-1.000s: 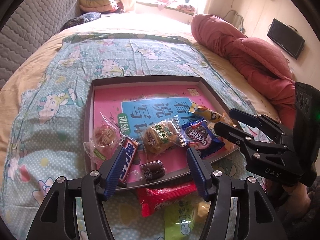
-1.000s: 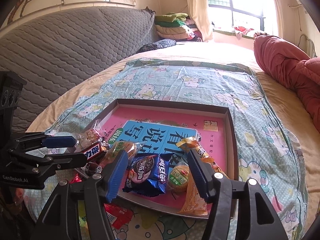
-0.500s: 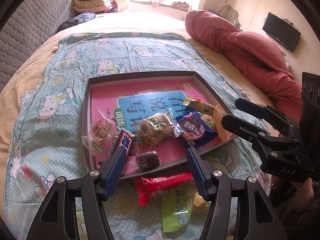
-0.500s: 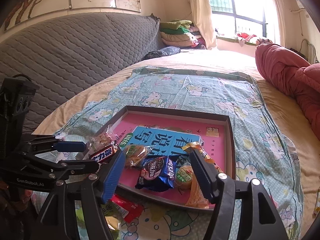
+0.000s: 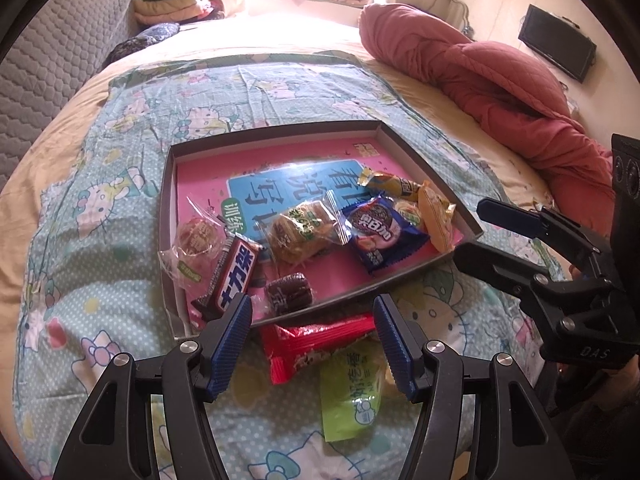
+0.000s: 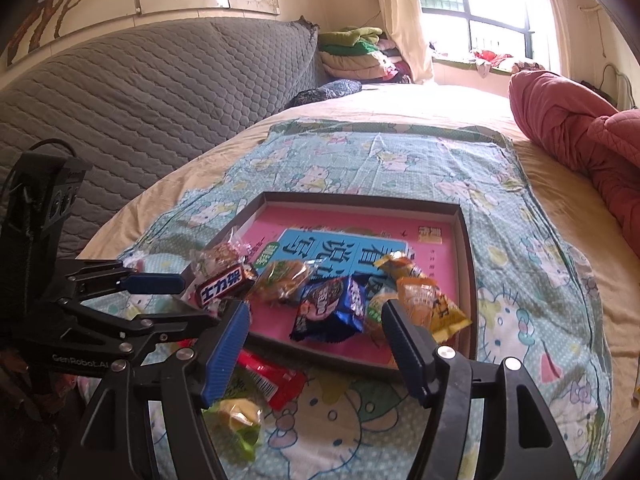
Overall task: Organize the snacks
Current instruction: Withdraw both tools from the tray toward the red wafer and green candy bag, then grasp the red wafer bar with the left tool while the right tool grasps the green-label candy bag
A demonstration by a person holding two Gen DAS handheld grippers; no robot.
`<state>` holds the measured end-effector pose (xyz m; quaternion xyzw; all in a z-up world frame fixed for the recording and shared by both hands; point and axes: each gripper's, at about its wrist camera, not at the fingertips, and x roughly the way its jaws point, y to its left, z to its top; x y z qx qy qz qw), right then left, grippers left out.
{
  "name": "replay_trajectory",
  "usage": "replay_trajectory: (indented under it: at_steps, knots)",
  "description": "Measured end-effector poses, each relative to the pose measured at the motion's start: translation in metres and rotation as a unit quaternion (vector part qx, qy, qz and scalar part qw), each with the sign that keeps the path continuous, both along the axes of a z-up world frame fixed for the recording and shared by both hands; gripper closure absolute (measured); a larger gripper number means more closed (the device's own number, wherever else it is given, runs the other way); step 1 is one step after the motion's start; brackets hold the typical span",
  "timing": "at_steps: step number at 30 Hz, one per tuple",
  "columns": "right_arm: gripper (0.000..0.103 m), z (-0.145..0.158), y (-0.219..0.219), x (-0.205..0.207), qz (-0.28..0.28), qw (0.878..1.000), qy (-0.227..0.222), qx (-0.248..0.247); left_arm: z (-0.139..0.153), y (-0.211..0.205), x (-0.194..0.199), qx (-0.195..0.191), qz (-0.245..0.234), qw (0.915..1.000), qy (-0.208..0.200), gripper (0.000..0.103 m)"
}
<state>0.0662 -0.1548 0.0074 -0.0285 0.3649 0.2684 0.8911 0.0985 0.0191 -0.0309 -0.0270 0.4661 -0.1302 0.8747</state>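
Observation:
A shallow grey box (image 5: 276, 130) with a pink and blue bottom lies on a cartoon-cat sheet and holds several wrapped snacks: a dark chocolate bar (image 5: 232, 272), a clear-wrapped cake (image 5: 300, 232), a blue cookie pack (image 5: 380, 236), yellow packets (image 5: 434, 220) and a small dark candy (image 5: 289, 293). A red packet (image 5: 320, 342) and a green packet (image 5: 352, 392) lie on the sheet in front of the box. My left gripper (image 5: 312, 324) is open and empty above the red packet. My right gripper (image 6: 316, 344) is open and empty near the box's front edge (image 6: 344, 364).
A rolled red quilt (image 5: 500, 80) lies at the right of the bed. A grey padded headboard (image 6: 140, 92) runs along the left. Folded clothes (image 6: 356, 52) are stacked by the window. A dark screen (image 5: 558, 53) hangs on the far right wall.
Both grippers have drawn back toward me from the box. The red and green packets now show more fully below the left gripper. Both stay open.

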Motion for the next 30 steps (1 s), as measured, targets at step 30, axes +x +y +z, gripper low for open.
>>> replay_trajectory:
  at_steps: [30]
  knots:
    - [0.043, -0.07, 0.056, -0.042, 0.162, 0.977, 0.079, -0.113, -0.032, -0.029, 0.005, 0.053, -0.145, 0.9869, 0.047, 0.038]
